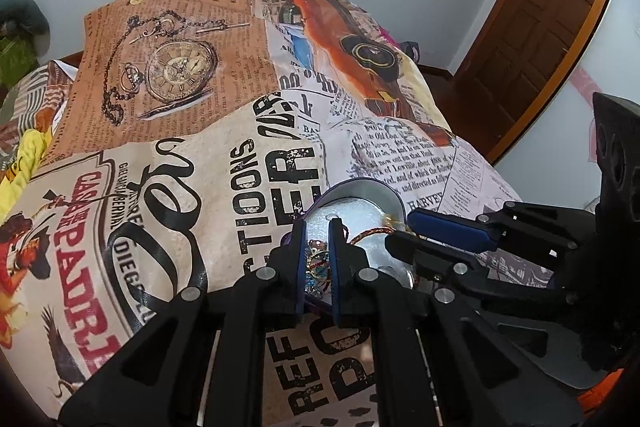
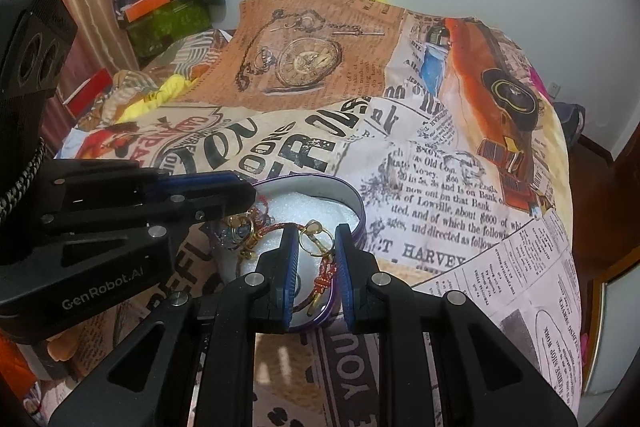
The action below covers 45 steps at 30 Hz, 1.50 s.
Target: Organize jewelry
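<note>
A purple heart-shaped tin (image 1: 362,189) (image 2: 356,205) with white foam lining sits on the printed bedspread. In it lie a red-and-gold cord bracelet (image 2: 326,273), gold rings (image 2: 310,239) and a blue jewelled piece (image 1: 318,267). My left gripper (image 1: 318,239) reaches into the tin's left part, jaws a little apart around the blue piece; whether they pinch it is unclear. My right gripper (image 2: 318,241) is over the tin's near right part, jaws a little apart around the gold rings and cord, grip unclear. It also shows in the left wrist view (image 1: 404,231).
The bedspread (image 1: 224,163) with newspaper and pocket-watch prints covers a bed. A wooden door (image 1: 548,27) stands at the right. Boxes and clutter (image 2: 160,7) sit by a curtain at the far left. Yellow cloth (image 2: 160,95) lies on the bed's left side.
</note>
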Tool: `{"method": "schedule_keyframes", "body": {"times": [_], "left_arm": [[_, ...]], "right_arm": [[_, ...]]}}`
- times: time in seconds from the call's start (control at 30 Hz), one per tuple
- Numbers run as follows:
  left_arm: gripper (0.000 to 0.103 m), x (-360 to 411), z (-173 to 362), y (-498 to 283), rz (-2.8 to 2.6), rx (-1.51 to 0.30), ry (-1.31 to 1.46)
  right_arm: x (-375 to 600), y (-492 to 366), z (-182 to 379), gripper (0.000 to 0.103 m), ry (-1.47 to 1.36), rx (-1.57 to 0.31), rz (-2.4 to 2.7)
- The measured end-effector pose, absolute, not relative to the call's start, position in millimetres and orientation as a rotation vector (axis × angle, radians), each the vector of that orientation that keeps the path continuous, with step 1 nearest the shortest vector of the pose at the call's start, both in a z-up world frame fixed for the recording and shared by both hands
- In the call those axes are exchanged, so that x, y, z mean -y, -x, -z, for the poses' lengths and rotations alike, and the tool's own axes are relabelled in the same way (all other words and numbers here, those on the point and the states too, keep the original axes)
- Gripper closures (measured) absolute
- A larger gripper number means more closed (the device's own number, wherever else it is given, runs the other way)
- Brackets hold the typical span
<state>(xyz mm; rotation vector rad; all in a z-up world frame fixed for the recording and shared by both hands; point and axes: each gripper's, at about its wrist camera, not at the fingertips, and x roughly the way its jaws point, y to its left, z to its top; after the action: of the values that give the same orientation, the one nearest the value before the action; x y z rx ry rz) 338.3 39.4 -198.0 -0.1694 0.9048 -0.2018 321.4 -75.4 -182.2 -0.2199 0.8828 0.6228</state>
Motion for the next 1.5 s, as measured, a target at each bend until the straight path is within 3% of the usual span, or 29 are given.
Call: {"method": "schedule_keyframes", "body": {"times": [0.27,0.57,0.93,1.17,1.33,1.37,1.4,1.43,1.47,1.5], "left_arm": [[0.095,-36.9,179.7,-327.0,0.176,-0.874,0.129],[0.095,-47.6,133.5,-296.2,0.149,-0.776,0.139],[0.094,-36.9,29.2,-208.4,0.115,-0.484,0.071],[0.071,-25.1,-25.6,-125.2,0.066,-0.235,0.034],[0.061,-17.4,-39.8,-68.6,0.028,-0.113,0.02],[0.055,-15.6,-40.5,-58.8,0.022,-0.096,0.017],[0.045,-14.8,-40.3,-54.0,0.017,-0.087,0.016],[0.039,-14.1,-40.1,-45.2,0.008,-0.076,0.017],[0.026,-14.2,-39.8,-38.4,0.002,-0.07,0.021],[0.013,-14.4,-39.3,-34.4,0.0,-0.065,0.028]], "right_arm": [[72.8,-318.4,180.2,0.079,0.233,-0.905,-0.628],[75.2,-302.4,155.8,0.079,0.255,-0.847,-0.605],[102.4,-237.8,52.0,0.079,0.189,-0.569,-0.564],[126.9,-162.3,-19.8,0.079,0.122,-0.315,-0.533],[147.1,-101.1,-51.8,0.079,0.051,-0.154,-0.521],[149.0,-96.1,-53.2,0.077,0.044,-0.141,-0.518],[151.7,-87.6,-55.1,0.075,0.032,-0.122,-0.514],[154.2,-75.9,-56.8,0.064,0.018,-0.104,-0.512],[155.5,-73.3,-55.5,0.051,0.011,-0.096,-0.509],[157.2,-62.7,-55.0,0.045,0.001,-0.073,-0.491]]}}
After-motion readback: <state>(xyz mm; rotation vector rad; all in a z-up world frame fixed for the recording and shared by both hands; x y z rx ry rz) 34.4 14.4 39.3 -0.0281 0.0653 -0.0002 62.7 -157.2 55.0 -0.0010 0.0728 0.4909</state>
